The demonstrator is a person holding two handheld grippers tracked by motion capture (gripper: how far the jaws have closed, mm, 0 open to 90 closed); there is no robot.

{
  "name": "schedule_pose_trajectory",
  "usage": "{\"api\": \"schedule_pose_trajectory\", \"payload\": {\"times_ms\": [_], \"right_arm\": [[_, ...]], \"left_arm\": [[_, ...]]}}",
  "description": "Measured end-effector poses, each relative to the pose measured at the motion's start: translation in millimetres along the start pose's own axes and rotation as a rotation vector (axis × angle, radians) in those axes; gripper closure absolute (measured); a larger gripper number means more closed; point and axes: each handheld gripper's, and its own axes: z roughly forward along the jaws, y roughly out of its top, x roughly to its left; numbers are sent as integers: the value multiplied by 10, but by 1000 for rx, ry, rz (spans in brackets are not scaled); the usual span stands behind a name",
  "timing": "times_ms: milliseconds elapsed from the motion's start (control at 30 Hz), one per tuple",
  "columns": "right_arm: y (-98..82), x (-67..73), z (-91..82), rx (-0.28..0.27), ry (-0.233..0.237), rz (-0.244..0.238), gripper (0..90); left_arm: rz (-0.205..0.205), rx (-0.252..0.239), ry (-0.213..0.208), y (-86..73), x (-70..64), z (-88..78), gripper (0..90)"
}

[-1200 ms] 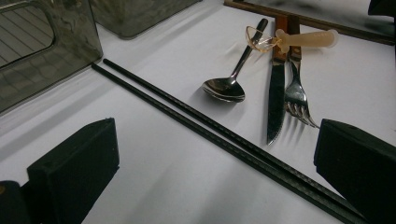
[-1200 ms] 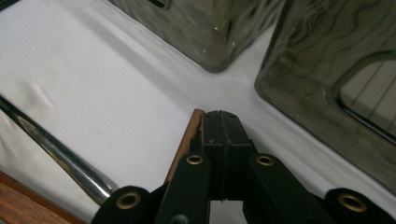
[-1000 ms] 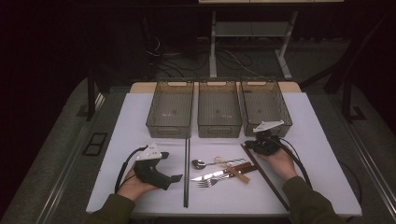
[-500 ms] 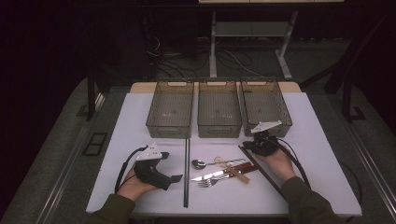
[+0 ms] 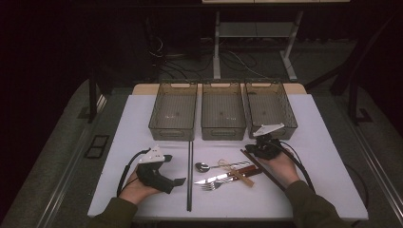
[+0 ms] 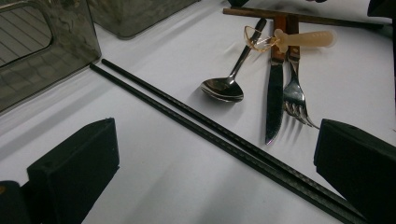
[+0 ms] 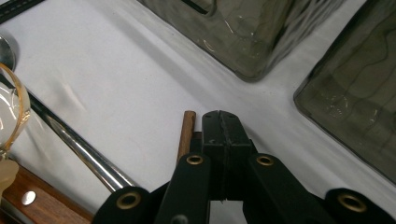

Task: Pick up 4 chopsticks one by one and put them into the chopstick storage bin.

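My left gripper (image 5: 174, 171) rests on the white table (image 5: 323, 156) at the front left, its jaws wide open (image 6: 217, 135) with nothing held. A pair of black chopsticks (image 5: 189, 175) (image 6: 224, 140) passes between those jaws on the table. Beyond lie a spoon (image 5: 203, 166) (image 6: 223, 88), a knife (image 5: 218, 178) (image 6: 274, 88) and a fork (image 5: 214, 186) (image 6: 294, 93). My right gripper (image 5: 254, 148) (image 7: 222, 123) is shut, jaws pressed together. It sits at the far end of the brown wooden chopsticks (image 5: 259, 166) (image 7: 186, 133), whose tip shows just beside the jaws.
Three smoky see-through bins (image 5: 173, 111) (image 5: 223, 111) (image 5: 270, 107) stand in a row at the back of the table. A cream plastic piece (image 6: 303, 38) with a thin gold ring (image 6: 256, 37) lies across the cutlery handles.
The right forearm has shifted slightly left and now covers the near end of the brown chopsticks. The left hand has stayed still.
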Motion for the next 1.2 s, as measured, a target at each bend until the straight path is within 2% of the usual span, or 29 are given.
{"api": "schedule_pose_trajectory", "payload": {"times_ms": [767, 967, 1200], "right_arm": [[30, 105, 29, 0, 31, -25, 899], [30, 101, 30, 1, 33, -22, 898], [36, 45, -40, -33, 28, -7, 870]], "left_arm": [[2, 1, -5, -1, -4, 3, 0], [2, 0, -5, -2, -5, 1, 0], [3, 1, -5, -3, -4, -2, 0]]}}
